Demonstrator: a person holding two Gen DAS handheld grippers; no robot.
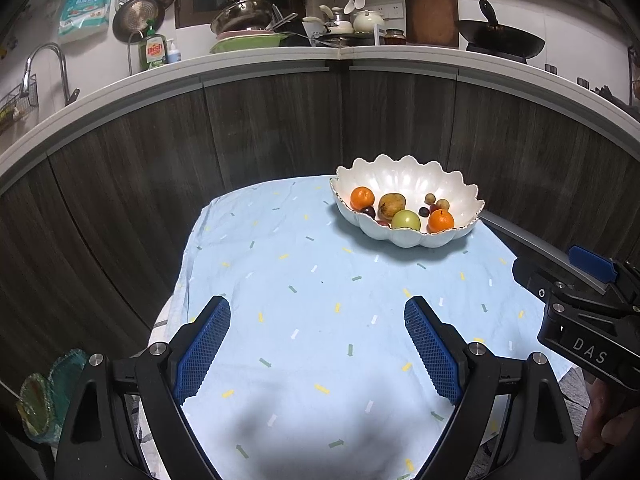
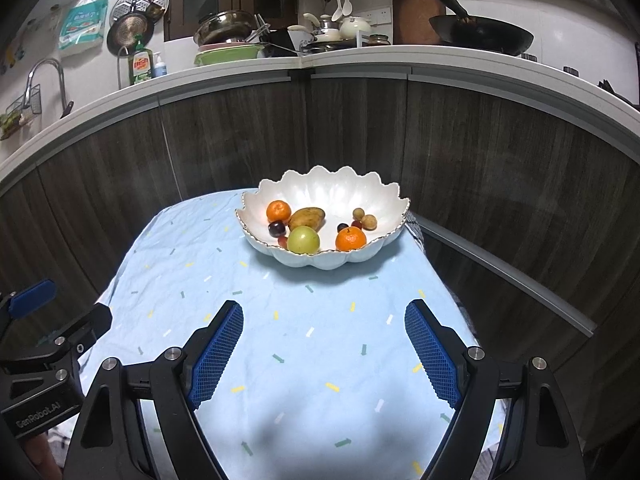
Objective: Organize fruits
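Fruit is sitting gathered in a scalloped white bowl (image 2: pixel 325 196) at the far end of the surface (image 2: pixel 304 360), which is wearing a pale blue cloth with small arrow marks, as I am holding both tools back from it. Inside the bowl I am seeing two oranges, one at the far left (image 2: pixel 279 211) and one at the near right (image 2: pixel 351 239), a green apple (image 2: pixel 304 240) at the front, a brownish mango (image 2: pixel 306 217) behind it, a dark plum (image 2: pixel 277 228) and a few small round fruits (image 2: pixel 369 222) toward the right side. My left tool (image 1: pixel 317 314) is hanging with its blue pads spread wide and nothing between them; my right tool (image 2: pixel 324 318) is doing the same, well short of the bowl. No fruit is lying loose on the cloth, so the gathering is looking finished to me, with at most some tidying inside the bowl remaining. Kitchen cabinets are standing dark behind the scene.
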